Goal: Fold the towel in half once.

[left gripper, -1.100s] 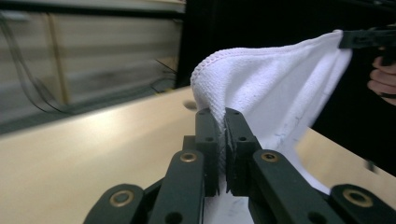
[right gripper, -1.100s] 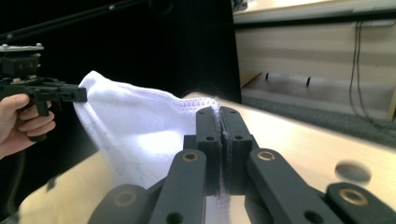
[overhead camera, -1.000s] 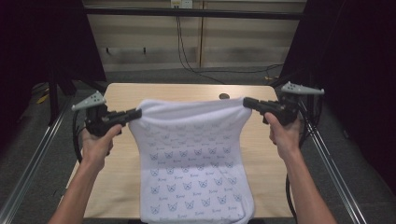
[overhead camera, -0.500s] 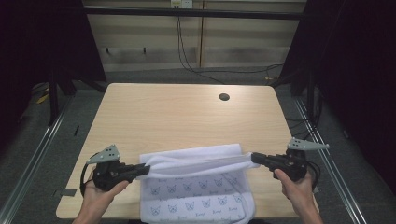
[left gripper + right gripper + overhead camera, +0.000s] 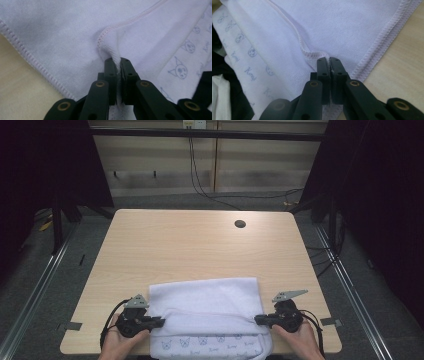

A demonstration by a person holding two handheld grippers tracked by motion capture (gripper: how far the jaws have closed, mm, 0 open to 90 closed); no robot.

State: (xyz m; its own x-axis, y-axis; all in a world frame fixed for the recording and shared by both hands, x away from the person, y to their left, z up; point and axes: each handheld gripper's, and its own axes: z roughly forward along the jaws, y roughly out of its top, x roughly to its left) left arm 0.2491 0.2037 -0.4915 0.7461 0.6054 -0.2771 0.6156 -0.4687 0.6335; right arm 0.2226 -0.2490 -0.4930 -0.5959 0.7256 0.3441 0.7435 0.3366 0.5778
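- Towel (image 5: 205, 295) at the table's (image 5: 190, 240) near edge: soft, light, floppy, probably best held by hemmed corners.
- One corner each is pinched tight by left gripper (image 5: 161, 321) and right gripper (image 5: 257, 320).

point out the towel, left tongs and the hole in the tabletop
towel (image 5: 205, 295): high view, plain folded top layer.
left tongs (image 5: 161, 321): high view, jaw tips clamped on the towel's edge.
hole (image 5: 240, 224): high view, its dark middle.

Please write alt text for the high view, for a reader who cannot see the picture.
Two hand-held grippers, the left gripper and the right gripper, each pinch a corner of a white towel folded over itself at the near edge of a light wooden table. A strip printed with small animal faces shows along the towel's near edge.
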